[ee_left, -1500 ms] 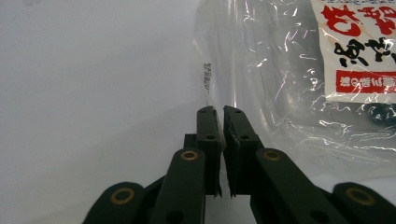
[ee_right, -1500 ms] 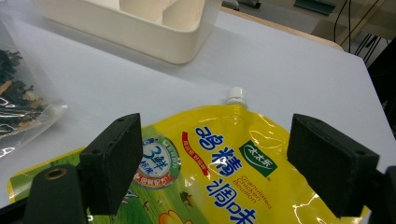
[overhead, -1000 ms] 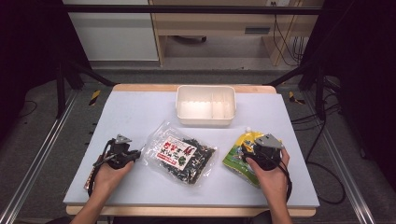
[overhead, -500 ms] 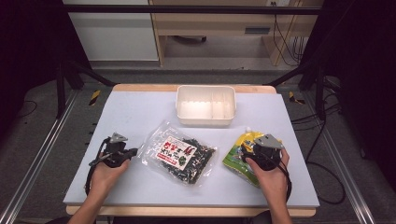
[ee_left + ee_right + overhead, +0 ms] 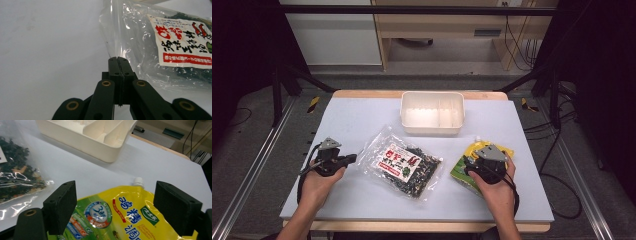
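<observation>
A clear bag of dark dried seaweed [image 5: 404, 162] with a white and red label [image 5: 185, 42] lies in the middle of the table. My left gripper [image 5: 353, 158] points at the bag's left edge. Its jaws are pressed together on the clear plastic rim [image 5: 117, 59]. A yellow and green spouted pouch [image 5: 462, 167] [image 5: 130, 217] lies flat at the right. Over it my right gripper [image 5: 122, 207] [image 5: 477, 167] stands open, its fingers wide apart above the pouch, with the white cap [image 5: 138, 181] ahead.
A cream divided tray [image 5: 432, 125] [image 5: 75, 142] sits at the back centre of the pale blue tabletop [image 5: 362, 115]. Black frame legs and cables stand beyond the table's sides. Bare table lies left of the bag and along the front edge.
My left hand and gripper have shifted slightly up and away from the front edge at the bag's left rim. The right gripper and the pouch have stayed put.
</observation>
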{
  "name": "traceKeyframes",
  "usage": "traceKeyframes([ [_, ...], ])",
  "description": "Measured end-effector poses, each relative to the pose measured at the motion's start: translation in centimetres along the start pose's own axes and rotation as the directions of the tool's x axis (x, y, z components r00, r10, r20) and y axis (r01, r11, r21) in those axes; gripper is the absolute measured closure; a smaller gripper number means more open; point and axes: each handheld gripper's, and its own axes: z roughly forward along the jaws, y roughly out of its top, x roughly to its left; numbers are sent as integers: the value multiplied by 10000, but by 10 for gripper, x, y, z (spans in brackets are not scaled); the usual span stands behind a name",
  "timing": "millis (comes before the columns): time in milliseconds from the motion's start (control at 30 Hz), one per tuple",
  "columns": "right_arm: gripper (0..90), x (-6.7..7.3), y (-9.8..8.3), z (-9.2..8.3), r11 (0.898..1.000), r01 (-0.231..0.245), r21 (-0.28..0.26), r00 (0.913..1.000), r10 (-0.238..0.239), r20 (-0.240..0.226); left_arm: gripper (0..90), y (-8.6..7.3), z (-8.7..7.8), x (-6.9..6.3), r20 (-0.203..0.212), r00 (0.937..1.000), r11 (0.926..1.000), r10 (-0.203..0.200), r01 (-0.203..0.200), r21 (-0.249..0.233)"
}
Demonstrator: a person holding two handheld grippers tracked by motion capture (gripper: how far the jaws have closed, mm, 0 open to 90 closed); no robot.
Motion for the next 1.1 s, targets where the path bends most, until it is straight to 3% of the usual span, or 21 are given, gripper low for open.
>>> traceKeyframes([
  [133,195,5,8,-1,9997,171,-171,9997,-173,-147,899,7,-6,0,163,9998,9996,-64,69,-278],
  [267,202,13,23,-2,9980,430,-473,9964,-463,-709,899,16,-14,-6,413,9991,9984,-9,32,-566],
  [600,210,29,69,-2,9895,830,-1186,9749,-1053,-1962,899,46,-37,-27,795,9961,9919,379,-278,-1239],
  [800,215,22,92,-2,9874,985,-1242,9629,-1261,-2386,899,71,-42,-47,826,9909,9864,1061,-944,-1345],
  [967,216,11,108,-5,9863,1041,-1277,9557,-1347,-2615,899,92,-39,-62,788,9826,9785,1682,-1567,-1342],
  [1100,220,0,119,-11,9862,997,-1319,9521,-1330,-2754,899,108,-37,-71,956,9768,9726,1917,-1760,-1520],
])
